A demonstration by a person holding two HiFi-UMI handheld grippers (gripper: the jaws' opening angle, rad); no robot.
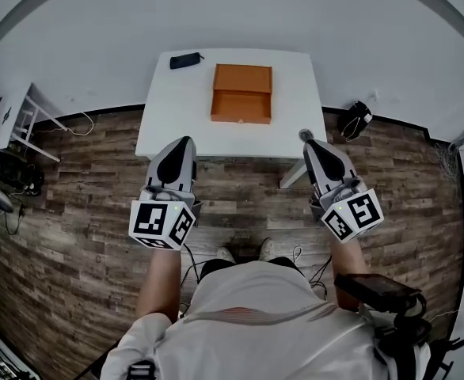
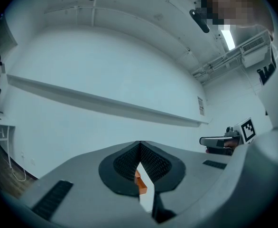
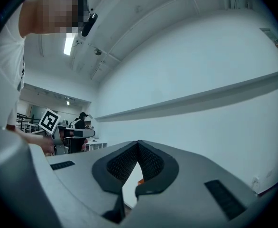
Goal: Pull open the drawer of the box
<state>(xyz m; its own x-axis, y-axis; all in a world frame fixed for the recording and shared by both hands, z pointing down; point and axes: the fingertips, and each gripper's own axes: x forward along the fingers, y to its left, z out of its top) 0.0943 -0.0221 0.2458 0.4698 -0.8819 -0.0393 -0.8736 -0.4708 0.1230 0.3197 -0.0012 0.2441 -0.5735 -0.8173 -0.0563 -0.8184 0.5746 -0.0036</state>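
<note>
- Left gripper: jaws closed tip to tip with nothing between them. Held level, pointing at the table and short of its near edge.
- Right gripper: jaws likewise together and empty. Held level, by the table's near right corner as the head view shows it, and not reaching toward the box.
- Box: orange, mid-table toward the far edge. Its front faces the person, so a pull would come straight toward the body.
- Drawer: appears to stand out from the box front with its inside showing. Judged already open or nearly so, which would explain both tools being off it.
- Table: white. The bare top between drawer and near edge leaves room for more travel.
- Pouch: dark, at the far left corner, well apart from the box and clear of the pull path.
- Floor: open wood planks on both sides of the table, giving the grippers free room to approach.
</note>
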